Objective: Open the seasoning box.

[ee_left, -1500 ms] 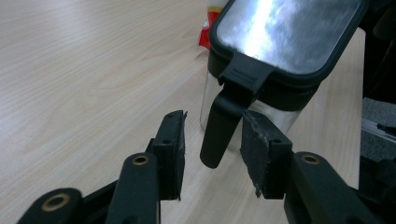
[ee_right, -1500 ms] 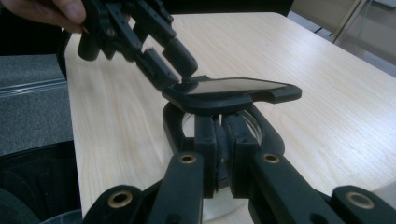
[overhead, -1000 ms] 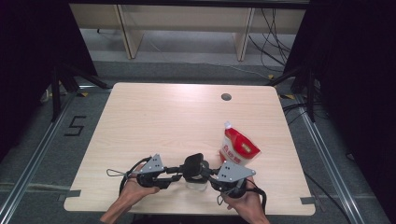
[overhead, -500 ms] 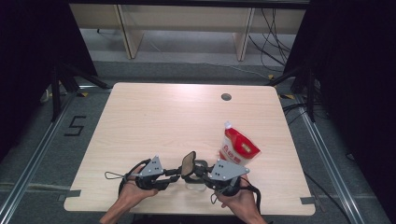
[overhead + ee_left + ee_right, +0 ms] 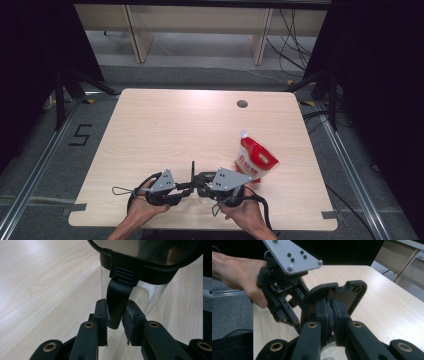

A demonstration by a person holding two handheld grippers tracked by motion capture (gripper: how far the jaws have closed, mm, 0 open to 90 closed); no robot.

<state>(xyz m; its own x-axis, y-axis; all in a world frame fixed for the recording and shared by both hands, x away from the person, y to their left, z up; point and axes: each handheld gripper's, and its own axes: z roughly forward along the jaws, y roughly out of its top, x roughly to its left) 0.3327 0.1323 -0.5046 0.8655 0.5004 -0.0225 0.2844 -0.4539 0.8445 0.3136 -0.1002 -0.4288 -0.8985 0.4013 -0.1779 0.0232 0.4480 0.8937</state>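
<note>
With the left tool (image 5: 115, 315) clamped on the latch strap (image 5: 118, 301) and the right tool (image 5: 330, 312) clamped on the raised lid (image 5: 337, 296), the clear container (image 5: 140, 296) near the surface's (image 5: 165, 125) front edge risked tipping if either pulled sideways.

overhead facing forward-down, two close tongs-mounted views

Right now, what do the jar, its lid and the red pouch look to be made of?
Jar: clear, glossy, glass or hard plastic; the table shows through.
Lid: matte black plastic, with a moulded ribbed latch.
Red pouch: shiny flexible film, likely plastic; creased, with a white spout.
</note>
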